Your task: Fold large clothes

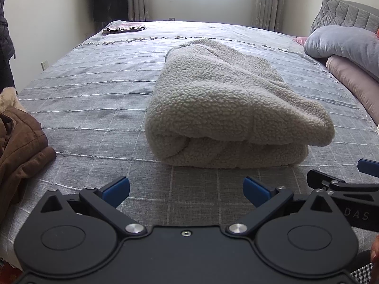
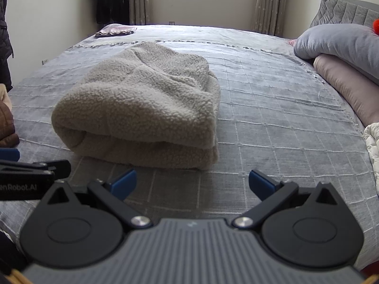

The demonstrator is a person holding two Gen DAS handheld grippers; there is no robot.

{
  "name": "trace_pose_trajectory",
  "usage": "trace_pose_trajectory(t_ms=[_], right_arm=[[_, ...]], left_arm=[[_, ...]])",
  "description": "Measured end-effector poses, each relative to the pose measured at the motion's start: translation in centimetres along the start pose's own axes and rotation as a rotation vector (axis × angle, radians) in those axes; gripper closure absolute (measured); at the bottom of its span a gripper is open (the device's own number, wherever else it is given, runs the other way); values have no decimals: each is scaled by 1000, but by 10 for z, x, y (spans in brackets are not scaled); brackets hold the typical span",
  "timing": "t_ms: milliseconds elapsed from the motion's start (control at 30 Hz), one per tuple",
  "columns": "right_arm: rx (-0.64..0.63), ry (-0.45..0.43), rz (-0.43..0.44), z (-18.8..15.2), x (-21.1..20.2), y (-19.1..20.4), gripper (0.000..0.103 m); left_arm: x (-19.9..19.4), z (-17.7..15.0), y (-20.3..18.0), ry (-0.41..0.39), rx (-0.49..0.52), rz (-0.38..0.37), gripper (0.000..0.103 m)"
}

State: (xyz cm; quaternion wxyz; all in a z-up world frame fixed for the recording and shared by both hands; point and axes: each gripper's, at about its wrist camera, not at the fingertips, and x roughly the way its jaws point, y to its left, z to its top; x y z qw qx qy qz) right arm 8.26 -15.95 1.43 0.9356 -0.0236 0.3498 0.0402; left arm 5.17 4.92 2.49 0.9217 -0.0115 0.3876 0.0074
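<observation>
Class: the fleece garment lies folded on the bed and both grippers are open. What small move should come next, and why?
Probably shift the left gripper toward the brown coat at the bed's left edge. The fleece garment already looks folded into a bundle, neither the left nor the right gripper holds anything, and that coat lies crumpled.

The wide bed with grey checked cover [image 1: 99,99] carries a folded cream fleece garment [image 1: 227,108] (near the middle), a brown padded jacket [image 1: 21,146], a small folded pinkish cloth [image 1: 123,27] and grey pillows [image 1: 343,45].

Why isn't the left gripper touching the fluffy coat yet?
Apart. The left wrist view shows bare bedspread between the open left gripper and the folded fleece coat.
</observation>
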Motion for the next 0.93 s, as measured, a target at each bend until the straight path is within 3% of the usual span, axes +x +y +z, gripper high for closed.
trace_pose_trajectory(t_ms=[933], right_arm=[[-6,12,2,-1,9,0,0]], left_arm=[[13,-2,2,20,-23,19,0]])
